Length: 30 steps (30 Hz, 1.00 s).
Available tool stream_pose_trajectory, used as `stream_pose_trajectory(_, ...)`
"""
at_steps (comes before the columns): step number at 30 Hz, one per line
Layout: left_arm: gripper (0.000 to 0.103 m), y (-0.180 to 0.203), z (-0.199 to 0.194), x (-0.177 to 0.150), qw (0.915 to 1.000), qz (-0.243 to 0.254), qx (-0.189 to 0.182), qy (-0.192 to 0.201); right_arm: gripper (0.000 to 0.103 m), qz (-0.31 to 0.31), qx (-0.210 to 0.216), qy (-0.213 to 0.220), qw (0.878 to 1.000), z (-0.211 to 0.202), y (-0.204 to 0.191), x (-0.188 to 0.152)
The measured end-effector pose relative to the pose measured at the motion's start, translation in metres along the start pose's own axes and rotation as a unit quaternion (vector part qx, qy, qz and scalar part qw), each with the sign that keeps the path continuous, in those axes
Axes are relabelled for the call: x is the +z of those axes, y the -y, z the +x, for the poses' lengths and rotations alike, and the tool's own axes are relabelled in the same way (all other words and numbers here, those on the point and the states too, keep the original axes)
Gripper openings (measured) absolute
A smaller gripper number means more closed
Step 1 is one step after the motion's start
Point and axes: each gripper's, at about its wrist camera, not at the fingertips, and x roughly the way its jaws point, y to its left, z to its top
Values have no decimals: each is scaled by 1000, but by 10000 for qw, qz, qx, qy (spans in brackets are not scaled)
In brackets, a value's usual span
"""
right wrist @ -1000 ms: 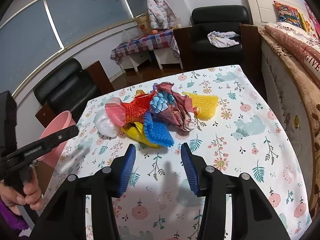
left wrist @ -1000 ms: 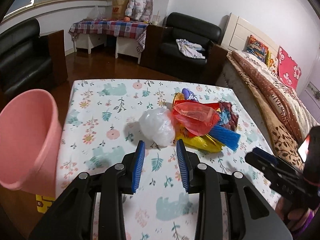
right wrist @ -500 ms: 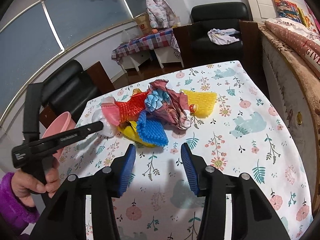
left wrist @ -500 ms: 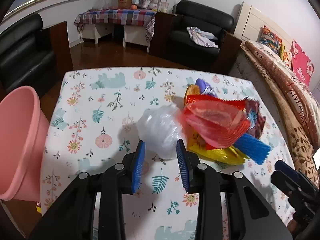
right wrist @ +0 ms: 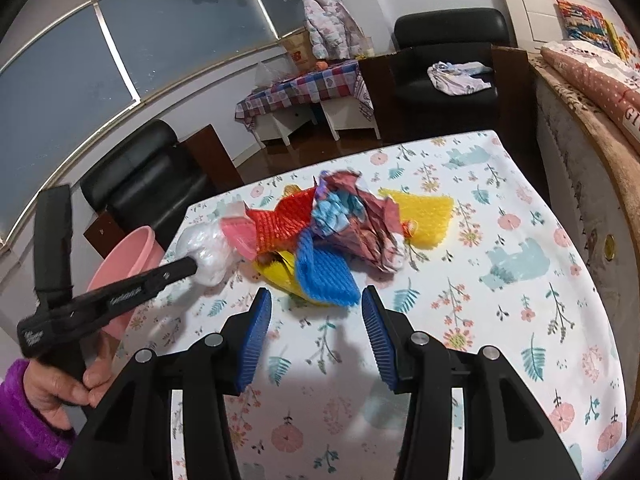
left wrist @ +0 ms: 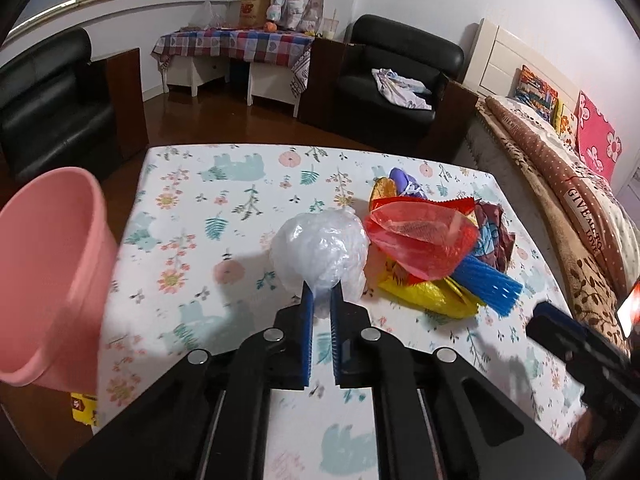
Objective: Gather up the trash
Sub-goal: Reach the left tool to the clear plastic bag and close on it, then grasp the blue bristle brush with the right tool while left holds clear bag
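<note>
A crumpled clear plastic bag (left wrist: 320, 252) lies on the flowered tablecloth (left wrist: 192, 208), left of a heap of coloured trash. My left gripper (left wrist: 322, 300) is closing its jaws on the near edge of that bag, and the plastic is pinched between the blue pads. From the right wrist view the same bag (right wrist: 208, 250) sits at the tip of the left gripper (right wrist: 192, 266). The heap holds a red mesh bag (left wrist: 420, 240), a blue foam net (right wrist: 324, 272) and a yellow foam net (right wrist: 424, 214). My right gripper (right wrist: 316, 316) hangs open just short of the heap, with nothing between its fingers.
A pink plastic bin (left wrist: 48, 280) stands off the table's left edge. A person's hand in a purple sleeve (right wrist: 52, 392) holds the left gripper. Black armchairs (left wrist: 396, 76) and a checked side table (left wrist: 236, 44) are behind; a bed (left wrist: 568, 184) runs along the right.
The left gripper moved forward to the clear plastic bag and its jaws went from wide apart to pinched on the bag's edge. The right gripper kept still and open.
</note>
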Motion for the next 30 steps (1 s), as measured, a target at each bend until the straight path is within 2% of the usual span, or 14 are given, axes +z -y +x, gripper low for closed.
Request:
stream_pose_trajectory(8, 7, -16, -32, -10, 9998, -168, -18, 108, 47, -131, 4, -55, 9999, 19, -12, 16)
stream_pose_trajectory(10, 7, -17, -38, -13, 9997, -182, -42, 131, 38, -143, -90, -102, 9998, 26, -14, 18)
stream_pose_trajectory(12, 7, -18, -44, -15, 9997, -163, -75, 162, 23, -98, -142, -199, 9997, 32, -12, 18)
stream_pose_trajectory(15, 7, -16, -51, -18, 9996, -114, -97, 229, 7, 6, -185, -313, 9993, 35, -10, 16)
stream_pose_trajectory(30, 7, -18, -75, -23, 9988, -115, -251, 417, 7, 118, 13, 107, 9999, -25, -16, 7)
